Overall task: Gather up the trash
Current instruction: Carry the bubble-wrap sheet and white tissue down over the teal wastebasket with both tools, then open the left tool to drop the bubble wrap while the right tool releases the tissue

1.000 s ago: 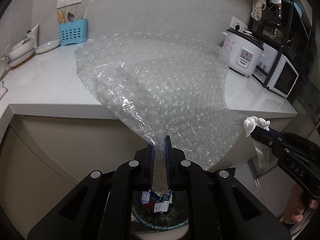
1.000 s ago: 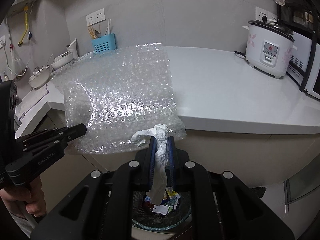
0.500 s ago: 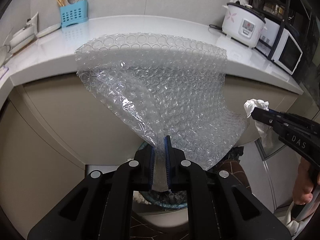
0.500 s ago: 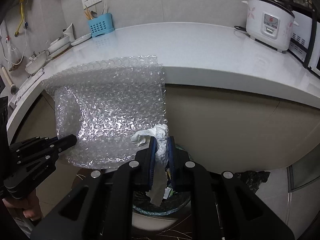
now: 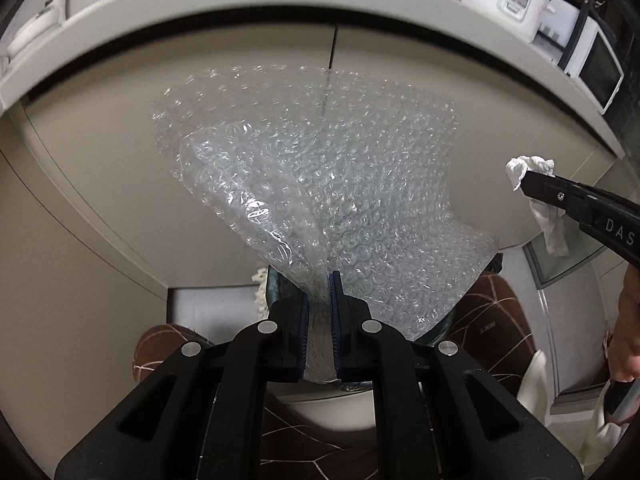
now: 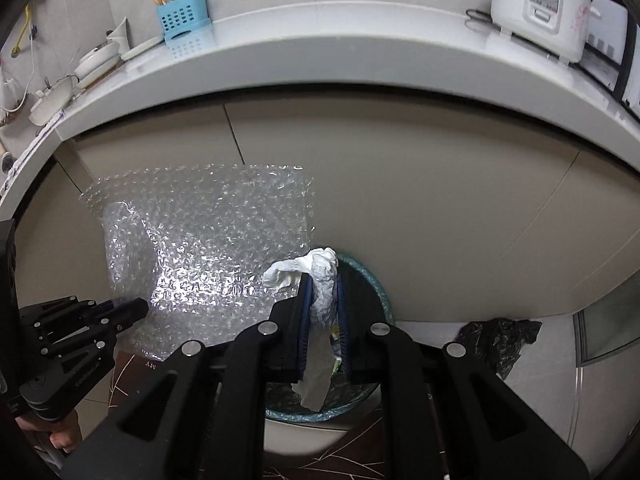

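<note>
My left gripper (image 5: 319, 280) is shut on a large clear sheet of bubble wrap (image 5: 320, 200), which fans upward in front of the beige cabinets; the sheet also shows in the right wrist view (image 6: 200, 256). My right gripper (image 6: 322, 280) is shut on a crumpled white tissue (image 6: 320, 276) that hangs down between the fingers, just above a round trash bin (image 6: 372, 280) with a teal liner and scraps inside. The right gripper with the tissue (image 5: 536, 168) shows at the right of the left wrist view. The bin is mostly hidden behind both grippers.
The white countertop edge (image 6: 320, 64) overhangs above both grippers. On it stand a rice cooker (image 6: 536, 4), a blue utensil holder (image 6: 182, 20) and dishes (image 6: 96, 60). A black plastic bag (image 6: 496, 340) lies on the floor right of the bin. A microwave (image 5: 600, 68) sits far right.
Both grippers have dropped from counter height to below the countertop edge, carrying the bubble wrap and tissue down over the trash bin. Both stay shut.
</note>
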### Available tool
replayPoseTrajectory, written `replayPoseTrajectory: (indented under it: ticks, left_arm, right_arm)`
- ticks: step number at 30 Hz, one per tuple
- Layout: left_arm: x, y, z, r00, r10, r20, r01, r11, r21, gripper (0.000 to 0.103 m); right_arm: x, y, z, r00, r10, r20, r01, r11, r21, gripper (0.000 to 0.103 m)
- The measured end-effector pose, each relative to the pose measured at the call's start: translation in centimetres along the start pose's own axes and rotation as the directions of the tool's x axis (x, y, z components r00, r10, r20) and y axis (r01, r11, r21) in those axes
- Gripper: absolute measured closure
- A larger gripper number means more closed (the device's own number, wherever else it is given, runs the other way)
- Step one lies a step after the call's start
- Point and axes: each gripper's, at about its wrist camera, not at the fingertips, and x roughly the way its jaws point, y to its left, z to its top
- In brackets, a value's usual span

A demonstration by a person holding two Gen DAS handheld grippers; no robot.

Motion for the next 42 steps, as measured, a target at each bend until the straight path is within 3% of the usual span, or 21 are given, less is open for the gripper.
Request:
replayPoseTrajectory:
  ticks: [14,27,35,37,42]
  left_arm:
    - [8.0,0.4,-2.2,0.989,0.038,-0.140,-0.035,0.999,0.022,0.094]
    - [12.0,-1.0,-2.9,0.975,0.085,-0.204,-0.072,0.995,0.070,0.093]
    - [12.5,-1.1,-2.8,0.976,0.083,-0.202,-0.072,0.996,0.061,0.079]
    - [12.0,-0.8,-2.6,0.980,0.084,-0.180,-0.078,0.996,0.044,0.064]
    - [11.0,0.0,-2.2,0.988,0.084,-0.131,-0.085,0.996,0.002,0.044]
  right_arm:
    - [8.2,-0.6,-3.4,0.992,0.018,-0.123,-0.015,1.000,0.026,0.091]
    - [10.1,-1.4,-4.4,0.984,0.026,-0.174,-0.018,0.999,0.044,0.091]
    - [10.4,-1.3,-4.3,0.982,0.027,-0.187,-0.017,0.998,0.058,0.091]
    - [10.5,-1.3,-4.3,0.982,0.028,-0.188,-0.017,0.998,0.059,0.091]
    - [10.8,-0.9,-4.3,0.981,0.031,-0.189,-0.021,0.998,0.057,0.091]
